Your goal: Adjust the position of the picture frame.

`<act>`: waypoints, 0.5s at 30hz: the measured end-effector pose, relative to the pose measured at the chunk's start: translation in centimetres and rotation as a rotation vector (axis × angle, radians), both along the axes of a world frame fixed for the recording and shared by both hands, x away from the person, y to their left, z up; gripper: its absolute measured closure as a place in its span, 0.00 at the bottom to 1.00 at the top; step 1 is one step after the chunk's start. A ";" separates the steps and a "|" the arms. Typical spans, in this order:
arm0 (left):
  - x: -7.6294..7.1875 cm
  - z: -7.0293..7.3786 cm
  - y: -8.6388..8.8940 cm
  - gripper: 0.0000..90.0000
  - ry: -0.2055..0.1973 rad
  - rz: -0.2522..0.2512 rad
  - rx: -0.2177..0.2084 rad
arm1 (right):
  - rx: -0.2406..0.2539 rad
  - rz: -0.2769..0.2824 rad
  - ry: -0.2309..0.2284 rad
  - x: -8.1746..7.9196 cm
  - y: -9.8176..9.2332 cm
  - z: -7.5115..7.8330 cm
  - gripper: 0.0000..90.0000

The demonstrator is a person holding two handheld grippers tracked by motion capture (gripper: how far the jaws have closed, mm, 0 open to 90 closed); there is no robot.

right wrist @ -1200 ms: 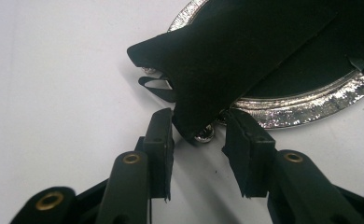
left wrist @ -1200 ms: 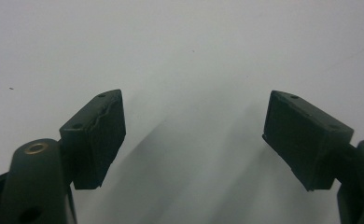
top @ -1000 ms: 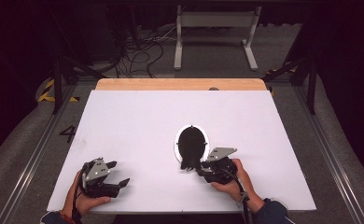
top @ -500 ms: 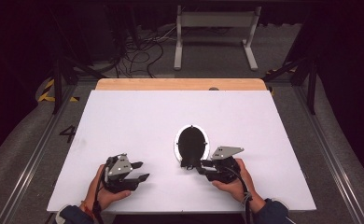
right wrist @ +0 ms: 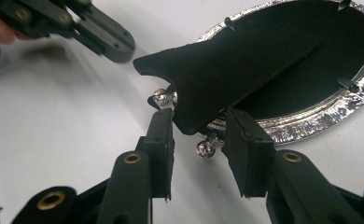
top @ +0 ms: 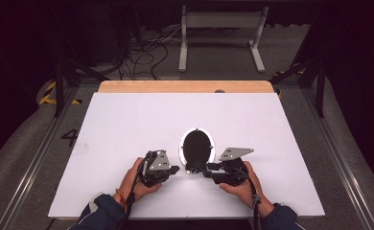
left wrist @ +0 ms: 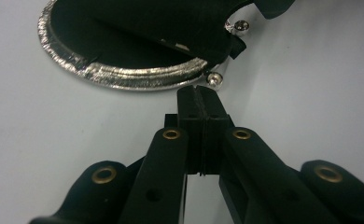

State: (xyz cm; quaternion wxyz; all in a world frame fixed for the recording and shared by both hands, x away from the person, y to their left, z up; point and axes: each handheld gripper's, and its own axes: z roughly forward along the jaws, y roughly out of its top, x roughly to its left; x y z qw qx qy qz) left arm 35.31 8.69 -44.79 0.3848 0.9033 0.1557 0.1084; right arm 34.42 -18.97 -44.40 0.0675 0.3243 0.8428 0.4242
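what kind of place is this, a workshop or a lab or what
Probably a lab or recording studio: a bare white table on a dark floor, loose cables behind it, black surroundings, and floor rails with hazard tape.

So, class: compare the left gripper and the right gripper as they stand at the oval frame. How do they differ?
The left gripper has its jaws pressed shut with nothing between them; the right gripper has its jaws apart, straddling the black stand flap. The left gripper's tips stop just short of the oval silver frame; the right gripper reaches in under its rim. Both are black, two-jawed, hand-held, and point at the frame's near end.
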 end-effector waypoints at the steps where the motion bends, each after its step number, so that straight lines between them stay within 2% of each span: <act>1: 0.3 -0.2 -0.6 1.00 0.002 -0.006 0.006 | 0.002 0.001 0.002 0.0 0.0 0.0 0.70; 6: 0.8 -0.5 -1.9 0.98 0.008 -0.020 0.007 | 0.022 -0.002 0.011 0.1 -0.1 0.1 0.70; 8: 1.1 -0.5 -2.2 0.98 -0.001 -0.021 0.011 | 0.016 0.002 0.013 0.2 -0.1 0.1 0.70; 12: 1.3 -0.6 -2.4 0.98 0.011 -0.021 -0.001 | 0.031 0.008 0.022 0.4 -0.3 0.1 0.69; 15: 1.4 -0.6 -2.5 0.97 0.008 -0.013 -0.010 | 0.036 0.011 0.045 0.6 -0.4 -0.1 0.67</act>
